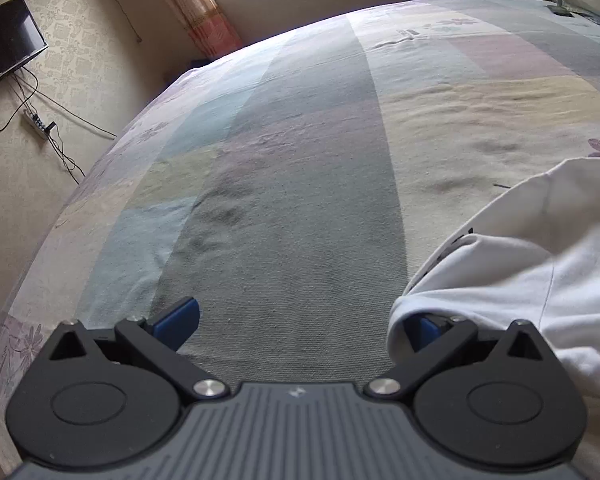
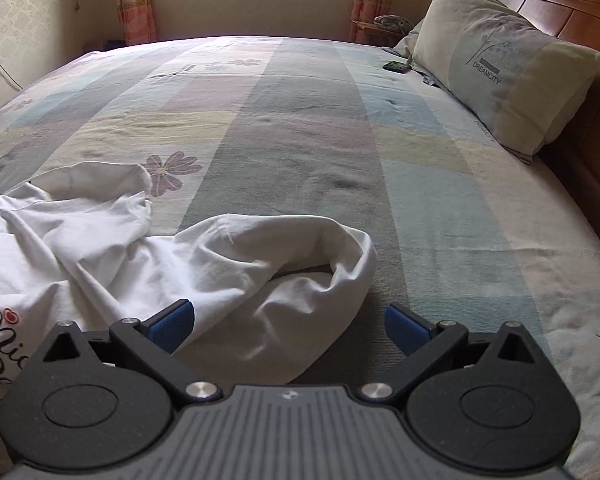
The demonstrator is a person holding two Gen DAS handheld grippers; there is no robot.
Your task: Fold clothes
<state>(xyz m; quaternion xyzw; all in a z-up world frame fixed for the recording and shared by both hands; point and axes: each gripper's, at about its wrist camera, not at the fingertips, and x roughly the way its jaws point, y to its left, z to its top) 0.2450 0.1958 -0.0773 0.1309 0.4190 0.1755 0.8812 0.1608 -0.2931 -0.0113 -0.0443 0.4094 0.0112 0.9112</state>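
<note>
Clearly nothing is folded yet: the white shirt lies crumpled on the near left of the bed. My right claw and left claw both gape, gripping nothing; the whole fold remains.

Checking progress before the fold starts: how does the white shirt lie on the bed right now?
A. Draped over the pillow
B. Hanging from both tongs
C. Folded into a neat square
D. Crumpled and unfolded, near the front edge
D: the white shirt lies rumpled on the striped bedsheet, and the right tongs stand open, gripping nothing.
</note>
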